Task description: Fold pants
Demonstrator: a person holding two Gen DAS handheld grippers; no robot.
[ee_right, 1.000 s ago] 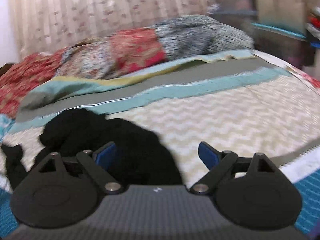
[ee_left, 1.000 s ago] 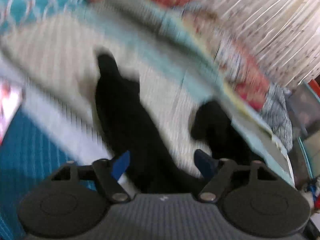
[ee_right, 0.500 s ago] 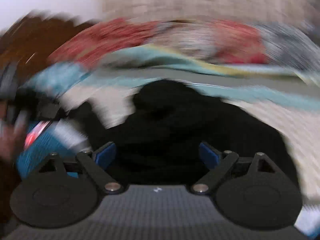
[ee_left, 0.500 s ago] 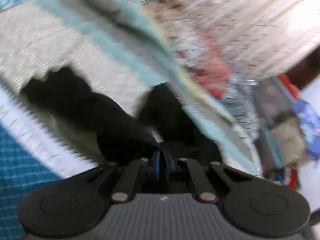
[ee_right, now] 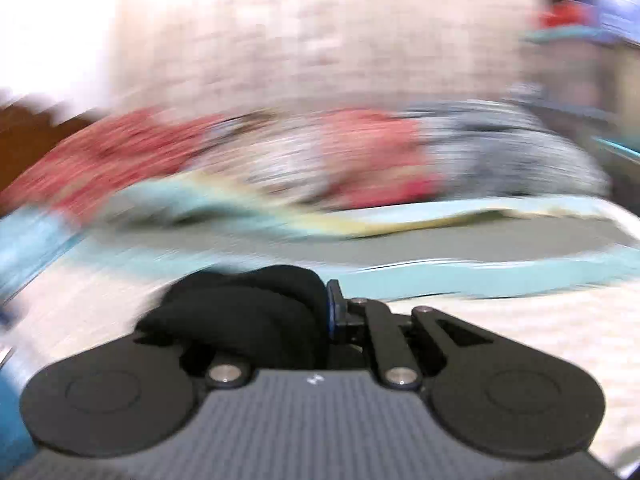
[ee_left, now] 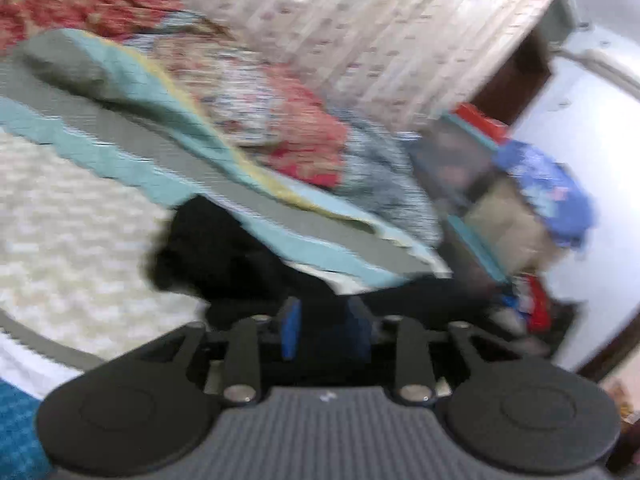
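Note:
The black pants [ee_left: 216,256] lie bunched on the cream zigzag bedspread [ee_left: 68,216]. My left gripper [ee_left: 324,332] is closed down on black fabric held between its blue pads [ee_left: 291,330]. In the right wrist view the pants [ee_right: 248,312] are piled over the left finger and hide it. My right gripper [ee_right: 320,316] is shut on that fabric, with only the right blue pad [ee_right: 333,308] showing. Both views are blurred by motion.
A teal and grey striped blanket edge [ee_left: 168,120] and a red patterned quilt [ee_left: 280,112] lie behind the pants. A curtain [ee_left: 360,20] hangs at the back. Shelves with clothes [ee_left: 520,200] stand to the right of the bed.
The right gripper went from wide open to shut on the pants. The left gripper shut on the pants half a second ago and keeps hold. Both have swung with the fabric.

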